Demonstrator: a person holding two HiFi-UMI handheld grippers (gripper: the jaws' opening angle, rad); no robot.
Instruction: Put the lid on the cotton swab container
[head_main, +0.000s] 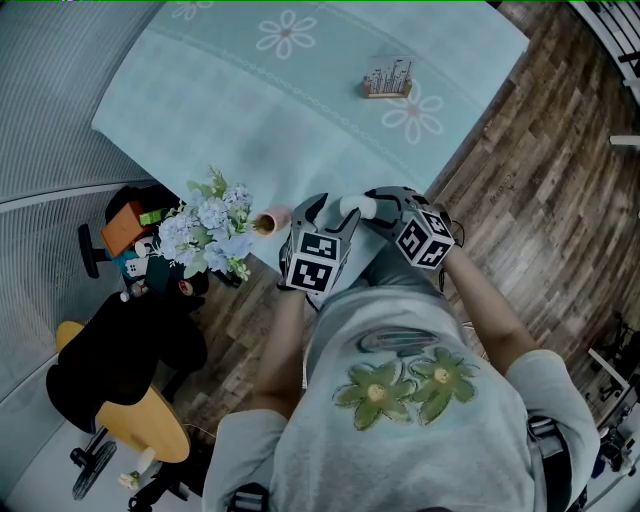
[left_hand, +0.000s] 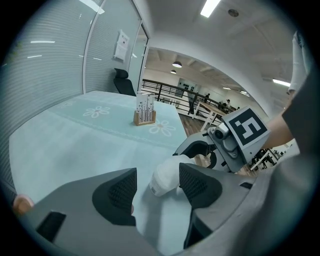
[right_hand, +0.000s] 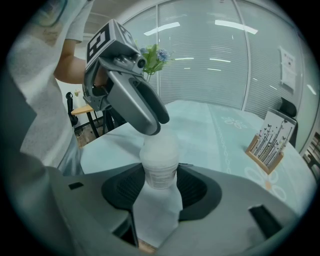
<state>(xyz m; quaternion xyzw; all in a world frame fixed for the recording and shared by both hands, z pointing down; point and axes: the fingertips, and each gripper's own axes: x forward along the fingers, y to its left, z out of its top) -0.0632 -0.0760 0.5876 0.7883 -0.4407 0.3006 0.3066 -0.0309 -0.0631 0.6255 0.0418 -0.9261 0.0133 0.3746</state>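
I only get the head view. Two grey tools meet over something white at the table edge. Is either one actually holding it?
Observer: Yes. In the right gripper view, the right gripper has its jaws clamped on the white container, one on each side.
Operator: And the left one?
Observer: In the left gripper view, the left gripper has its jaws apart. The white container sits between them, with bare tablecloth showing beside it.
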